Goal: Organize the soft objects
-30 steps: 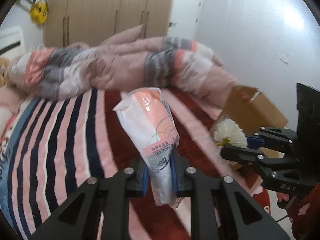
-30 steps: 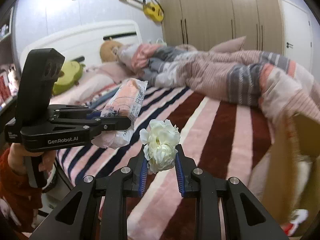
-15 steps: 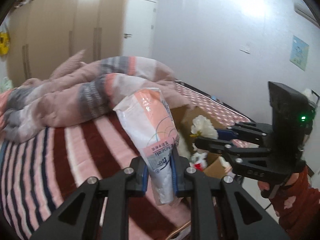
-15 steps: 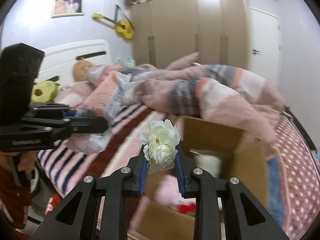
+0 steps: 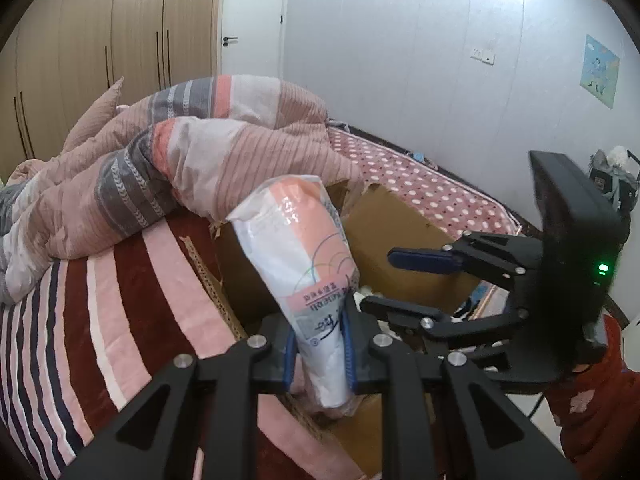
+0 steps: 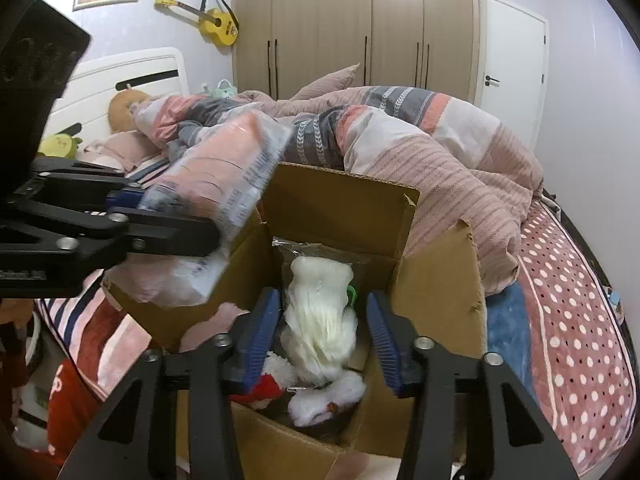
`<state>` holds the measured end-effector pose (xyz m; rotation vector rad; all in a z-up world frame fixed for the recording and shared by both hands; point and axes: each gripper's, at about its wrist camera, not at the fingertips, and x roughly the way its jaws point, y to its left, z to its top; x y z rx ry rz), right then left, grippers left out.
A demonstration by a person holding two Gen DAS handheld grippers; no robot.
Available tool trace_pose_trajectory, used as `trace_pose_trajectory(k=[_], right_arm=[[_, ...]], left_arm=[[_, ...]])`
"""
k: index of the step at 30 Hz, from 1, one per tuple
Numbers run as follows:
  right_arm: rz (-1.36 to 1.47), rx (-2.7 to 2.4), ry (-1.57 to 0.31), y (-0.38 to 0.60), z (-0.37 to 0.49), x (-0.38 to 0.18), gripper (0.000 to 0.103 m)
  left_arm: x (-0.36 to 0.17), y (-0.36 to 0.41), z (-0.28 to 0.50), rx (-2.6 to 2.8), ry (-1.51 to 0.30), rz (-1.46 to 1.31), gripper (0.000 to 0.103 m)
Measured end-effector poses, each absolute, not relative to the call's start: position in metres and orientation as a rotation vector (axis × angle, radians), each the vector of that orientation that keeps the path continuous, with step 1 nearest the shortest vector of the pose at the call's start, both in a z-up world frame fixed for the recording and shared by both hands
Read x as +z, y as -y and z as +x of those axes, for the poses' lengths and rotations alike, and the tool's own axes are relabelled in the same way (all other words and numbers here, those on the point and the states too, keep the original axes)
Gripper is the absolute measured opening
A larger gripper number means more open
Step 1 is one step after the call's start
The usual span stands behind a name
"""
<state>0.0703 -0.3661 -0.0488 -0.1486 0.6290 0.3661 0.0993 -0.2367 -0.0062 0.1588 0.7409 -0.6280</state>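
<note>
My left gripper (image 5: 318, 346) is clamped on the pink-and-white plastic pack (image 5: 304, 256), centre frame, over the cardboard box (image 6: 436, 280). My right gripper (image 6: 322, 336) is spread wide with nothing in it above the box; white flower (image 6: 320, 312) lying inside among plush toys (image 6: 328, 396).

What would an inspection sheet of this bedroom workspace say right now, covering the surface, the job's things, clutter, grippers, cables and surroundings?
Surface: striped bed cover, rumpled duvet heaped on it.
Job's things: open cardboard box holding white fluffy items; pink-and-white plastic packet held above the box's edge.
Clutter: plush toys by the headboard.
Grippers: left gripper shut on the packet; right gripper open over the box, nothing between its fingers.
Cables: nothing seen.
Surroundings: wardrobe, white door, yellow ukulele on the wall.
</note>
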Motion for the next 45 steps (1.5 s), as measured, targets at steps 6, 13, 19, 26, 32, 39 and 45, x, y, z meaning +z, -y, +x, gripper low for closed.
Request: trace_pose_trajectory(k=[6,13,19,26,32,39,45], right_arm=[[-0.147,0.384,-0.618,0.368,0.070,-0.050,0.044],[-0.148,0.376,-0.615,0.370,0.067,-0.047,0.044],[-0.151,0.375,-0.623,0.368,0.064,-0.046,0.044],[-0.148,0.391,-0.621,0.361,0.059,-0.041,0.044],[-0.142,0.436,-0.583,0.347,0.051,-0.026,0.052],[-0.085,0.486,-0.418,0.335,0.034,0.002,0.101],[-0.056,0.536,-0.317,0.325,0.021,0.020,0.103]], left_arm=[[-0.020,0.246,0.115,-0.618,-0.770,0.177,0.020],[-0.016,0.248,0.112,-0.627,-0.748,0.186,0.055],[-0.007,0.236,0.103,-0.615,-0.701,0.156,0.083],[0.010,0.211,0.084,-0.575,-0.623,0.108,0.102],[0.026,0.179,0.061,-0.466,-0.545,0.083,0.102],[0.038,0.136,0.028,-0.272,-0.471,0.045,0.102],[0.041,0.099,0.006,-0.155,-0.428,-0.009,0.102]])
